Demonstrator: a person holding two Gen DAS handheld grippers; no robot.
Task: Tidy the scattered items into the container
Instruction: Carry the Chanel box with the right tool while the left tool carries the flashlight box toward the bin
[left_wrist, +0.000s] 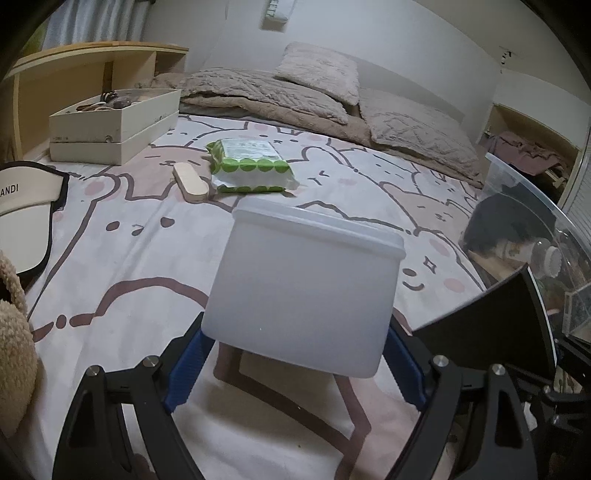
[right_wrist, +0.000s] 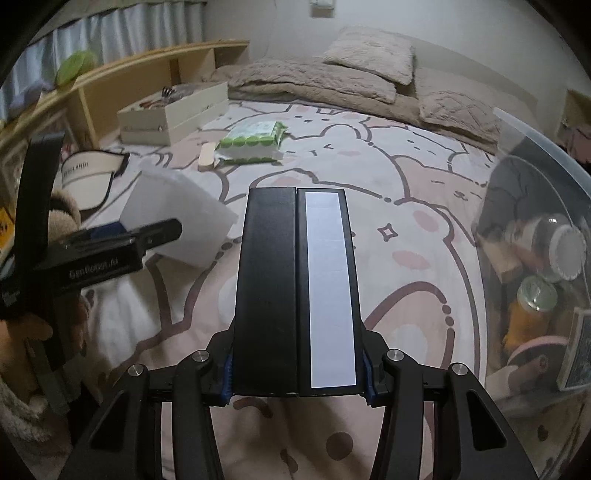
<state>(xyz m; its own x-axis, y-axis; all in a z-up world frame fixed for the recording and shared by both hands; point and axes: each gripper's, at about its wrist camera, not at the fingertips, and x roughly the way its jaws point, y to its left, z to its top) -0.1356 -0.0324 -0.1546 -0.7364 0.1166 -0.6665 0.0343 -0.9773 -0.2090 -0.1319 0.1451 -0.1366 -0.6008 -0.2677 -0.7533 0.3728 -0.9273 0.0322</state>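
Left tongs (left_wrist: 295, 354) grasp a frosted white lidded tub (left_wrist: 306, 288) from both sides, blue pads (left_wrist: 188, 365) pressed to its lower walls, lifting it clear of the cartoon-print bedspread (left_wrist: 122, 258). Right tongs (right_wrist: 297, 373) are clenched on a flat black case (right_wrist: 295, 291) with a pale strip down its right half, held lengthwise between the blue pads and pointing up the bed.

The clear plastic container (right_wrist: 546, 155) stands at the bed's right edge, just right of the black case. Seen through its wall are a bottle with a white ribbed cap (right_wrist: 565, 251), a jar of orange contents (right_wrist: 532, 306) and a dark patterned box (right_wrist: 580, 350), all below and nearer than the container's rim.

Still out on the bedspread, well left of the container toward the head of the bed, lie a green-and-white wipes pack (left_wrist: 251, 166) and, just left of it and touching its corner, a pale wooden stick (left_wrist: 192, 181). Farther left again sits a cream box (left_wrist: 110, 125) of small items, against a wooden shelf unit (left_wrist: 92, 62). A cream visor with black trim (left_wrist: 29, 218) lies at the far left edge, farthest from the container, with a tan plush toy (left_wrist: 11, 325) below it. Beige quilts and pillows (left_wrist: 321, 77) are heaped at the head of the bed.
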